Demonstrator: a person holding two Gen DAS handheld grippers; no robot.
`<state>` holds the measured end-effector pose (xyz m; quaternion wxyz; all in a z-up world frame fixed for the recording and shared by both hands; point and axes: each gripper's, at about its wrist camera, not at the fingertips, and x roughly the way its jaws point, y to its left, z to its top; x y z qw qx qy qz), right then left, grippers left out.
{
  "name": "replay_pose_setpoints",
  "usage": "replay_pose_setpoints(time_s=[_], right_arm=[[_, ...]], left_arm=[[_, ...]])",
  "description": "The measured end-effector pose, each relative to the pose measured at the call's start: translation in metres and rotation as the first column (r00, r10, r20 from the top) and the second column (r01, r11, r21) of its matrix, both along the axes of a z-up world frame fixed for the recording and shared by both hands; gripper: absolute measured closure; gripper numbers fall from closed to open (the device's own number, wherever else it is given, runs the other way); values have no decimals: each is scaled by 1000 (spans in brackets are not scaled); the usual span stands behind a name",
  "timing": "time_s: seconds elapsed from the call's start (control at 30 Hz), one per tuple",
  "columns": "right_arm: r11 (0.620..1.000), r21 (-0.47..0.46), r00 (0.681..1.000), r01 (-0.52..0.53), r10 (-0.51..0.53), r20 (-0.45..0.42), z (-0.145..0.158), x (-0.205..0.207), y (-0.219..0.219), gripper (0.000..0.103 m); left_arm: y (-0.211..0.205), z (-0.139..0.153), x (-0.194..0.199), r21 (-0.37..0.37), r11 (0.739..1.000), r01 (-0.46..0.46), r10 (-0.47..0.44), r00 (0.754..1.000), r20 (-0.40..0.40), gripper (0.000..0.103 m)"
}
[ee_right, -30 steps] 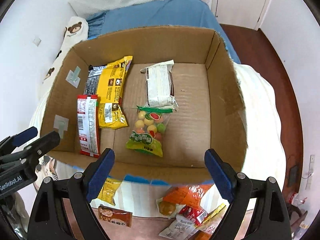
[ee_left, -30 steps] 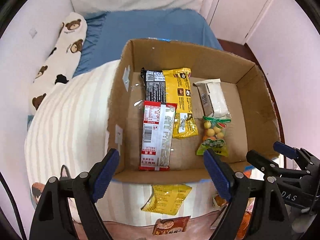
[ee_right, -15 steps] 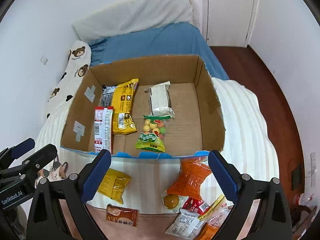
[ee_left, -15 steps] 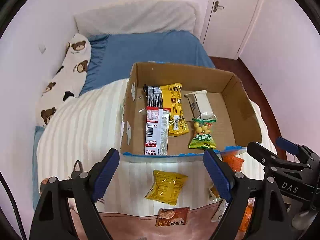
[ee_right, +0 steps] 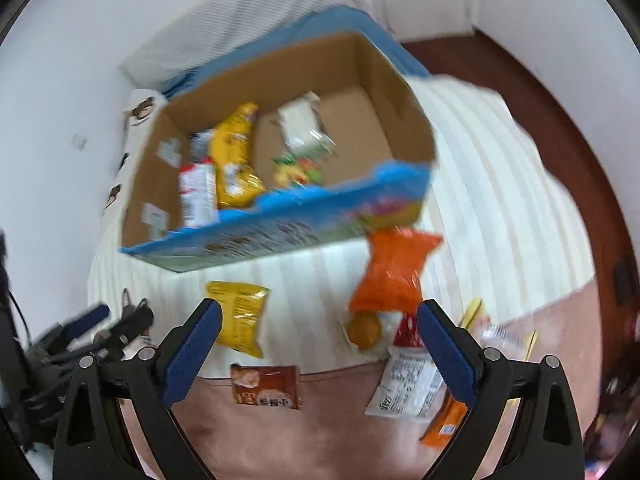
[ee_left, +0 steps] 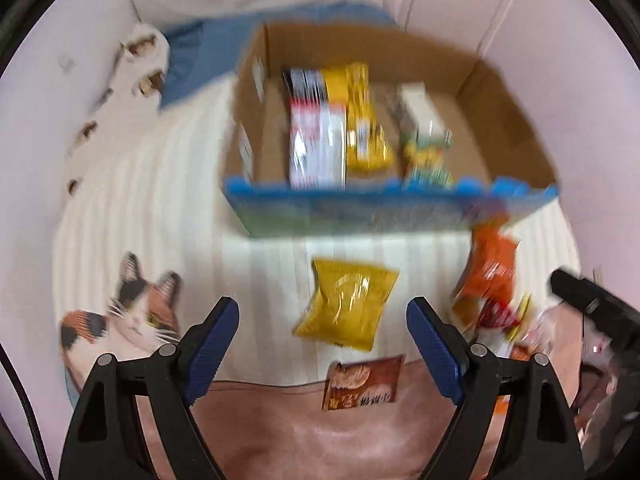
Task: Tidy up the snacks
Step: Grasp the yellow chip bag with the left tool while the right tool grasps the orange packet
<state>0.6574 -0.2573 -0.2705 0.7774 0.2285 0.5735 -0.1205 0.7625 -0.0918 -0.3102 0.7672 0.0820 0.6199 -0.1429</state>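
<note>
Both claws are pulling back from the cardboard box (ee_left: 500,120) compared with a second ago: I was looking straight down into it then, now I'm seeing its blue printed front wall and the loose snacks on the bed in front of it. Both views are smearing from motion blur. I'm holding the left claw (ee_left: 322,320) open with nothing between its blue pads; it's hovering over the yellow snack bag (ee_left: 346,304), which is lying on the striped cream blanket (ee_left: 160,200) just in front of the box. A brown snack packet (ee_left: 362,382) is sitting just below that bag, at the edge of the pink sheet (ee_left: 300,432). I'm seeing the right claw (ee_right: 318,322) spread wide and empty too, jaws still opening slightly. Between and beyond its pads I'm seeing an orange snack bag (ee_right: 392,272) lying against the box's front corner, with a round yellowish snack (ee_right: 364,330) touching its lower end. A white packet (ee_right: 408,384) and a small pile of other wrappers are lying by the right pad; too blurred to identify. Inside the box, a red-and-white packet (ee_right: 196,192), a long yellow packet (ee_right: 236,156), a white wrapped snack (ee_right: 300,124) and a bag of coloured candies (ee_right: 298,170) are lying flat on the floor. A cat print (ee_left: 132,312) is showing on the bedding beside the left pad.
</note>
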Motion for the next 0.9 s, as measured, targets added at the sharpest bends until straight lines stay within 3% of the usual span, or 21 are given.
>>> replay_pose_setpoints(time_s=[0.1, 0.23, 0.33, 0.5, 0.53, 0.6, 0.63, 0.9], right_arm=[[997, 11, 996, 78, -78, -40, -30, -3, -18, 3], [997, -15, 993, 75, -76, -85, -65, 13, -31, 3], [997, -33, 989, 77, -80, -123, -90, 28, -41, 3], [997, -23, 984, 80, -82, -159, -123, 44, -54, 4], [996, -14, 983, 87, -88, -162, -129, 44, -56, 6], [994, 33, 978, 107, -99, -182, -143, 41, -60, 23], [993, 42, 978, 111, -102, -182, -147, 38, -60, 41], [999, 33, 980, 6, 1, -199, -146, 10, -34, 49]], left_arm=[[-12, -37, -1, 59, 997, 49, -45, 997, -57, 17], [-33, -80, 3, 121, 988, 99, -82, 987, -140, 17], [-49, -101, 10, 163, 979, 123, -95, 981, -168, 17], [-64, -113, 17, 152, 983, 103, -78, 983, -164, 17], [-66, -113, 17, 154, 983, 103, -79, 985, -155, 18], [-68, -113, 16, 145, 985, 92, -70, 986, -152, 20], [-68, -112, 15, 144, 986, 87, -64, 986, -152, 21], [-52, -113, -5, 118, 992, 32, -11, 984, -177, 21]])
